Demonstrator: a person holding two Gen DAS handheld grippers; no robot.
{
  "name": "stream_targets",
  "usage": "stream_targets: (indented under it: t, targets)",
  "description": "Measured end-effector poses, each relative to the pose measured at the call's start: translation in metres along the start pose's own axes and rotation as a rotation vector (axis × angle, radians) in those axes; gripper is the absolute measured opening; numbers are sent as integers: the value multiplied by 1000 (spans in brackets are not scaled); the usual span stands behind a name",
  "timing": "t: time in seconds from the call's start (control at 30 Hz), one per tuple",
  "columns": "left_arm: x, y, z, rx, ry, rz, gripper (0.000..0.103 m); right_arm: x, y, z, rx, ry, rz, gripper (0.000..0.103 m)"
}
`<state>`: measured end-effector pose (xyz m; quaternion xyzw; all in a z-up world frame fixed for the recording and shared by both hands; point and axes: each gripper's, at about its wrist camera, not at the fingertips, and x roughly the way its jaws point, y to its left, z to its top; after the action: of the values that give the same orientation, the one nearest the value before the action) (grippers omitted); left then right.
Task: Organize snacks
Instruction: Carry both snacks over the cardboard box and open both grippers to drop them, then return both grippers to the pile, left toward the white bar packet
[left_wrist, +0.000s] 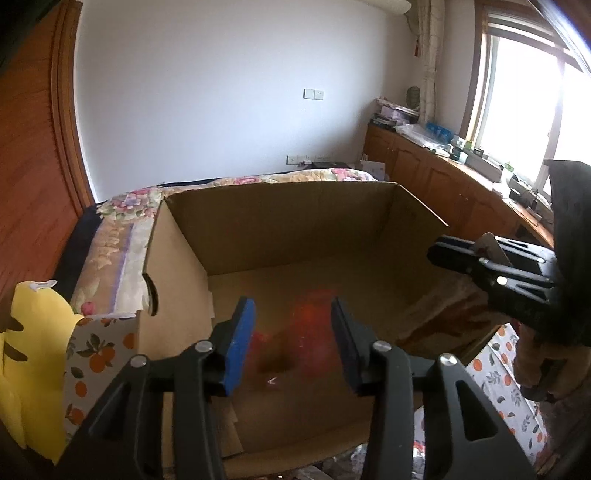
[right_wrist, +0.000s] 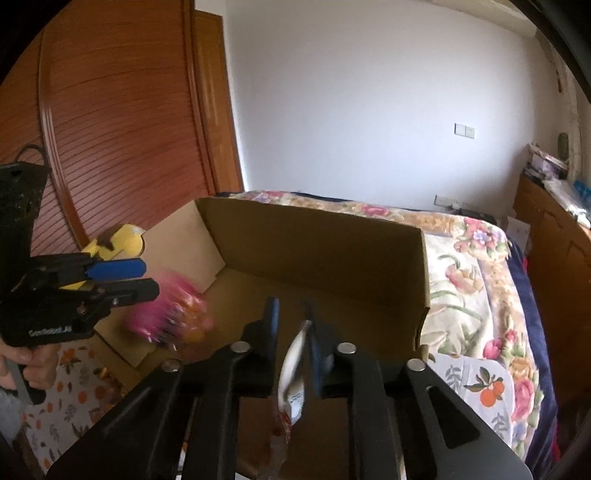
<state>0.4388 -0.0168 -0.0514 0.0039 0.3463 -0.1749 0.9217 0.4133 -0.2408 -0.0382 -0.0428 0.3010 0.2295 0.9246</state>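
An open cardboard box (left_wrist: 295, 229) (right_wrist: 314, 243) stands on the bed. My left gripper (left_wrist: 291, 306) (right_wrist: 149, 278) hangs over its near left part, jaws open. A blurred pink-red snack bag (left_wrist: 310, 332) (right_wrist: 170, 314) is just below its fingers, inside the box and free of the pads. My right gripper (right_wrist: 290, 306) (left_wrist: 437, 251) is over the box's near right side, shut on the edge of a white snack packet (right_wrist: 293, 369) (left_wrist: 493, 247) that hangs down between its fingers.
A yellow soft toy (left_wrist: 33, 350) (right_wrist: 118, 240) sits left of the box. An orange-print cloth (left_wrist: 99, 354) (right_wrist: 487, 391) lies around the box on the floral quilt (right_wrist: 480, 280). A wooden cabinet (left_wrist: 443, 177) runs under the window, and a wooden wardrobe (right_wrist: 122, 129) stands left.
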Motion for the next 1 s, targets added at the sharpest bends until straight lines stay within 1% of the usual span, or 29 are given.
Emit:
stream_targets:
  t: [0.07, 0.17, 0.3, 0.4, 0.57, 0.67, 0.73, 0.83, 1.0]
  targets:
    - [-3, -1, 1, -2, -7, 9, 46, -2, 0, 0, 2, 0, -1, 19]
    - [-11, -2, -1, 2, -14, 13, 48, -6, 0, -2, 1, -1, -1, 32]
    - [-21, -10, -5, 30, -9, 38, 53, -23, 4, -3, 2, -15, 18, 32]
    - [-31, -15, -8, 34, 0, 36, 57, -39, 11, -5, -4, -30, 15, 32]
    - [-52, -25, -14, 44, 1, 39, 59, -65, 17, -8, -4, -34, 0, 35]
    - [-65, -33, -18, 58, 0, 51, 64, -74, 19, -10, -3, -32, -11, 35]
    - [-74, -37, -20, 62, -7, 57, 69, -84, 20, -11, -4, -34, -17, 35]
    - [-88, -40, -25, 64, -11, 54, 70, -97, 26, -14, -12, -33, -22, 36]
    - [-112, -48, -36, 67, -36, 20, 70, -118, 35, -27, -15, -26, -35, 37]
